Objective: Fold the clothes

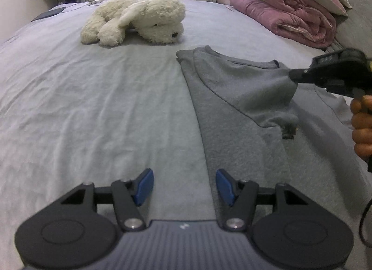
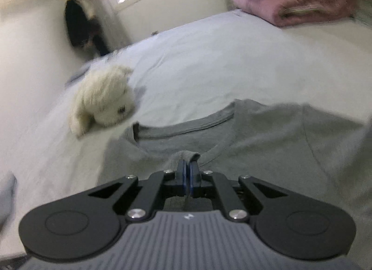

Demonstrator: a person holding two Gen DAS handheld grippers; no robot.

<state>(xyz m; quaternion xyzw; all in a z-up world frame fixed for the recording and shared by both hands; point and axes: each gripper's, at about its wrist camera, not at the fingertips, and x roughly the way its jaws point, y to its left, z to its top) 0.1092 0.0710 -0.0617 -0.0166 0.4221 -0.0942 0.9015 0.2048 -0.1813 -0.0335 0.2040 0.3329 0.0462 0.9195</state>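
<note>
**Grey shirt half folded on the bed, right gripper pinching its cloth**

I see a bed (image 1: 93, 98) under a pale, wrinkled sheet filling both views. At its far right corner sits a pile of pink and green bedding (image 1: 290, 7). The shirt (image 1: 244, 111), grey with its collar pointing away from me, lies flat on the right half of the bed, one sleeve already turned in over the chest. A white plush dog (image 1: 137, 20) lies on its side beyond the shirt, near its collar but not touching it.

My left gripper (image 1: 184, 185) hovers low over the sheet at the shirt's left edge, jaws spread wide with nothing between them. My right gripper (image 2: 188, 173) has its jaws clenched on a small fold of shirt cloth just below the collar. In the left view a hand (image 1: 361, 128) holds that gripper's handle at the right edge. The right view is blurred.
</note>
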